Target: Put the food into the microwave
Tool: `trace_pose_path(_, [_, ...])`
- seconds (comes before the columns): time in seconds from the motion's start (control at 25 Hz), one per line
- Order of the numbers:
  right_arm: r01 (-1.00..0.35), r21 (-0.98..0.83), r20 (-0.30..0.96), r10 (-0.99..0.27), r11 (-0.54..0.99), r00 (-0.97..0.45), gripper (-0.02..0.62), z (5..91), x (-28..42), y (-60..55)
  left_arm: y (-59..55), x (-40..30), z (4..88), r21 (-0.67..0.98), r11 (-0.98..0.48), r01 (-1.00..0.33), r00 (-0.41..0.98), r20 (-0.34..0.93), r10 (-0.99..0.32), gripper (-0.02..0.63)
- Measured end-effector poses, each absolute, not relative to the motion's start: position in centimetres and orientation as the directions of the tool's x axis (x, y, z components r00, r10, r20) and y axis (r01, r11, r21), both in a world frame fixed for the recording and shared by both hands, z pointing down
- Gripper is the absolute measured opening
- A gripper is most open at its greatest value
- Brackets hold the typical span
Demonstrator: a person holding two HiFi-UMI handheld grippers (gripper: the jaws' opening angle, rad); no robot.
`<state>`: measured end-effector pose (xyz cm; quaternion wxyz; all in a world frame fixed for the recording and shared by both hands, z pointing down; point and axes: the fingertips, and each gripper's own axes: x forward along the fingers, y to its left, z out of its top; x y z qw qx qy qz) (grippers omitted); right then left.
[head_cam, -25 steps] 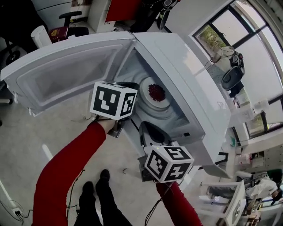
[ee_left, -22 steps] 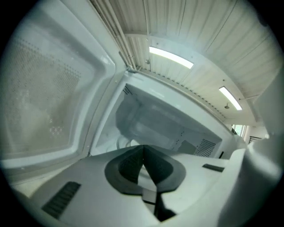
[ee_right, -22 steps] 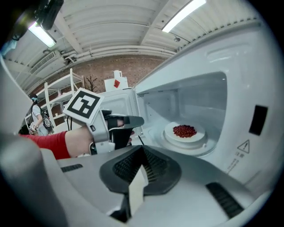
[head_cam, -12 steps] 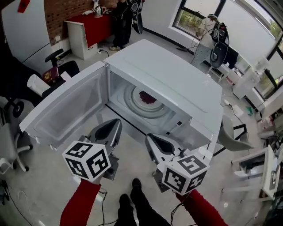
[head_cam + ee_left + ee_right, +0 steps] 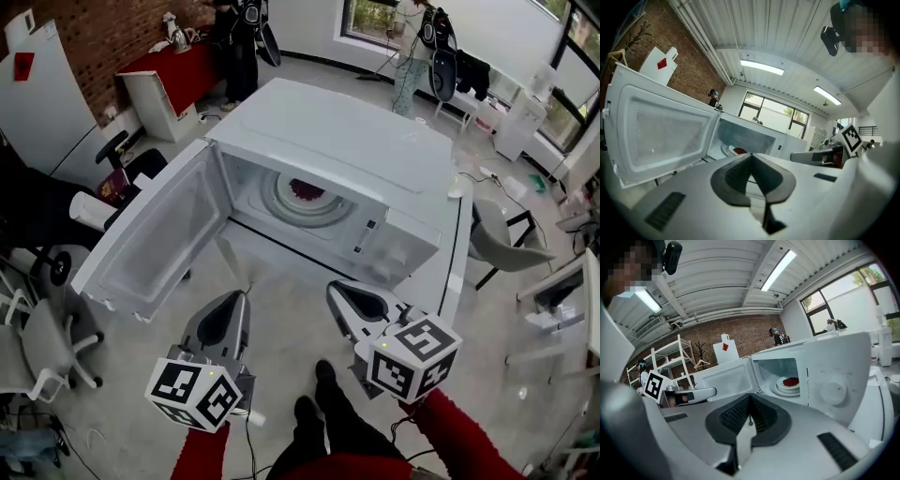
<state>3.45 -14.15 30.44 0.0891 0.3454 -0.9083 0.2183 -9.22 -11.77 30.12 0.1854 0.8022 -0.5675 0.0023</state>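
I am pulling my left gripper (image 5: 234, 298) and my right gripper (image 5: 338, 291) back toward myself. A second ago they were up at the mouth of the microwave (image 5: 347, 150); now they are hanging well apart from it on the near side. The microwave is standing on the far side, its door (image 5: 150, 244) swung wide open to the left. Both grippers are pointing at the open cavity, the left one nearer the door. Each is keeping its jaws pressed together, pinching nothing and touching nothing. Inside the cavity the white plate (image 5: 783, 385) is sitting on the turntable (image 5: 330, 214), and the red food (image 5: 306, 190) is lying heaped on it.
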Motion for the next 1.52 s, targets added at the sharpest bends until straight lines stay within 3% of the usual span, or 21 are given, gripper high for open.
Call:
trace_pose_path(1.12, [-0.630, -0.342, 0.237, -0.585, 0.697, -0.776, 0.012, 29.9, 5.3, -6.5, -2.9, -5.9, 30.0, 0.274, -0.272, -0.923, 0.338, 0.234, -0.911, 0.011])
trace_pose_path(1.52, [-0.660, -0.284, 0.279, -0.599, 0.695, -0.751, 0.012, 31.4, 5.6, -5.2, -1.6, -5.4, 30.3, 0.262, -0.273, -0.925, 0.334, 0.227, -0.915, 0.011])
